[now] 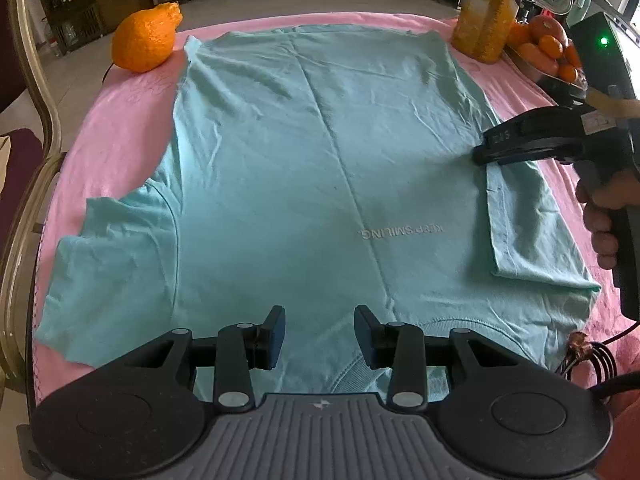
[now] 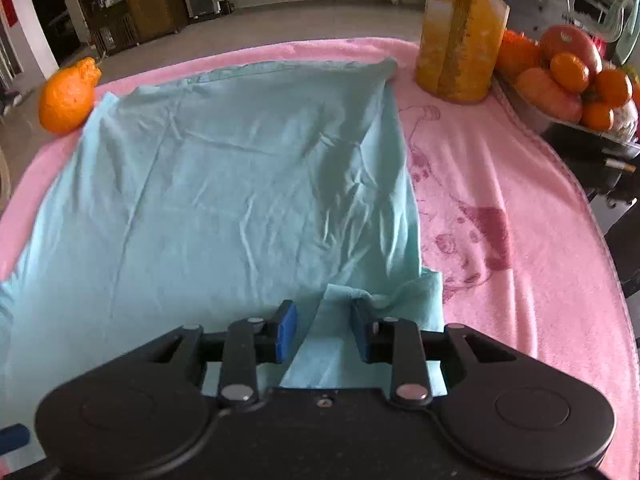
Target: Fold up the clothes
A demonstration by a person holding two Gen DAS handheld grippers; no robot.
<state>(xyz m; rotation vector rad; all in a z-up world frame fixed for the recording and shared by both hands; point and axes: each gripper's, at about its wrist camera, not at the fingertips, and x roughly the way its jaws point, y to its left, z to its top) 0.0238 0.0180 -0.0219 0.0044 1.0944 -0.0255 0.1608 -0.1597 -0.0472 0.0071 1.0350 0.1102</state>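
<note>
Pink towel (image 2: 500, 184) over the table, kitchen shelving dim behind. Field notes, working out from the fingers.

Right gripper (image 2: 323, 330): blue pads (image 2: 287, 332) stand apart, nothing pinched. A folded-in sleeve (image 2: 404, 304) of the teal T-shirt (image 2: 224, 184) lies under and between them; cloth brushes the right-hand finger, but contact is hard to judge. From the left wrist view this gripper's tips sit at the sleeve's inner edge, low over the shirt's right side.

Left gripper (image 1: 320, 334): fingers also parted, empty, hovering over the collar (image 1: 452, 326) end of the shirt (ribbed neckline just beyond the right pad).

Shirt lies spread flat on the towel, hem away from both cameras, printed "KEEP SMILING" (image 1: 401, 232) upside down to the viewer. Right sleeve is turned in over the body; left sleeve (image 1: 108, 264) is out flat on the towel.

Handling, by my guess: thin cotton jersey, light, limp, no stiffness at all. It will drape and drag wrinkles along the terry towel rather than slide clean. Best holds are the doubled edges: sleeve hem, shoulder seam, collar rib. A pinch mid-panel would likely take one layer only.

Bystanders: knobbly orange (image 1: 145, 38) at the far left corner touching the hem, tall yellow jar (image 2: 460, 28) far right, fruit tray (image 2: 568, 80) beside it. Both are close enough to snag a swung fold.
</note>
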